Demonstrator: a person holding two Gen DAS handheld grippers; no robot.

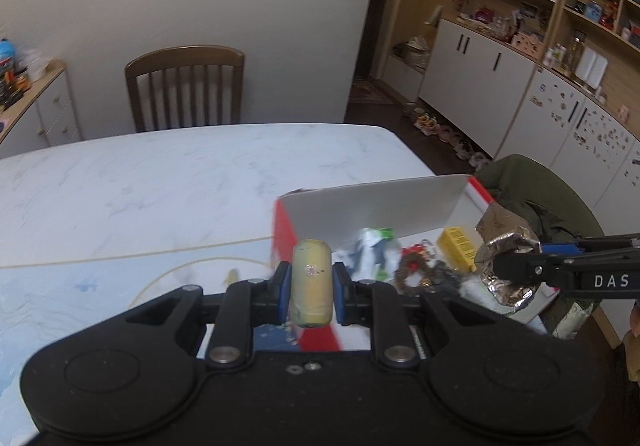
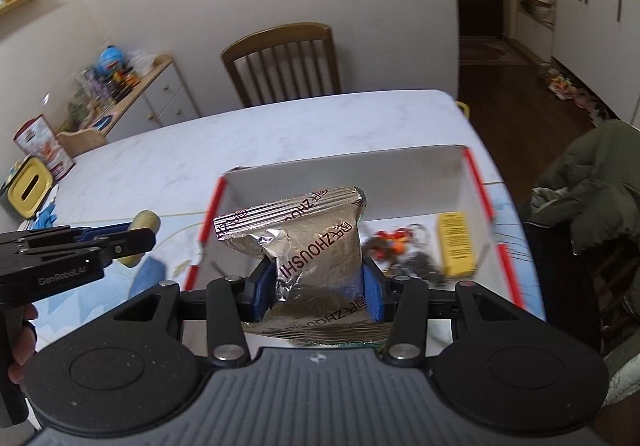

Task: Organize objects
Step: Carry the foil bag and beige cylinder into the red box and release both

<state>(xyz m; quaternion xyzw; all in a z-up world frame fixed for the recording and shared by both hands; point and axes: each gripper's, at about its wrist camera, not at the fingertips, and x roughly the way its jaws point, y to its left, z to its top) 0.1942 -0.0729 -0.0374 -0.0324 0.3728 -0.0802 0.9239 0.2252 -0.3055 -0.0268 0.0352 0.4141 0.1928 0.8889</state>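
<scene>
My left gripper [image 1: 311, 292] is shut on a pale yellow cylinder [image 1: 311, 282], held above the left rim of a red and white cardboard box [image 1: 376, 201]. In the right wrist view that cylinder [image 2: 145, 224] shows at the left, beside the box [image 2: 344, 173]. My right gripper [image 2: 316, 286] is shut on a silver foil packet [image 2: 308, 238] over the box's near side. The same packet [image 1: 506, 246] appears at the right of the left wrist view. Inside the box lie a yellow pack [image 2: 456, 246], a dark chain with red bits [image 2: 396, 250] and a white and green wrapper [image 1: 372, 246].
The box sits on a white marble table [image 1: 160, 173] with a blue mat [image 1: 80, 286] at the near side. A wooden chair [image 1: 186, 85] stands behind the table. A green jacket [image 2: 592, 181] hangs at the right. A yellow-lidded container [image 2: 30, 191] and a carton [image 2: 42, 145] sit far left.
</scene>
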